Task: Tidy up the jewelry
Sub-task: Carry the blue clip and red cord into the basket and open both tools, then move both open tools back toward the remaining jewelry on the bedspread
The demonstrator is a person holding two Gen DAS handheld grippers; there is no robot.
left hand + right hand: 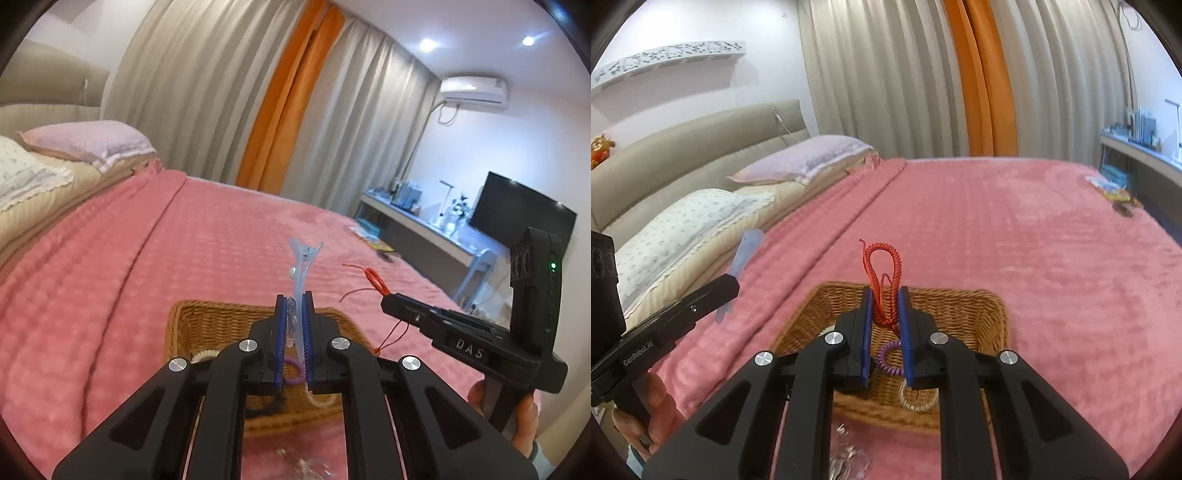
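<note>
My left gripper (294,301) is shut on a pale blue hair clip (301,266) with a small pearl, held upright above the wicker basket (195,325). My right gripper (885,295) is shut on a red braided cord bracelet (884,273), held above the same basket (975,314). In the basket lie a purple coil hair tie (888,356), a clear coil tie (918,400) and a dark item. The right gripper also shows in the left wrist view (388,299) with the red cord (373,278) at its tip. The left gripper shows in the right wrist view (733,286) with the clip (744,254).
The basket sits on a pink blanket (1034,258) over a bed. Pillows (798,160) and a headboard lie to the left. A clear plastic bag (849,454) lies in front of the basket. Small items (1115,192) lie at the bed's far right edge, by a desk (417,221).
</note>
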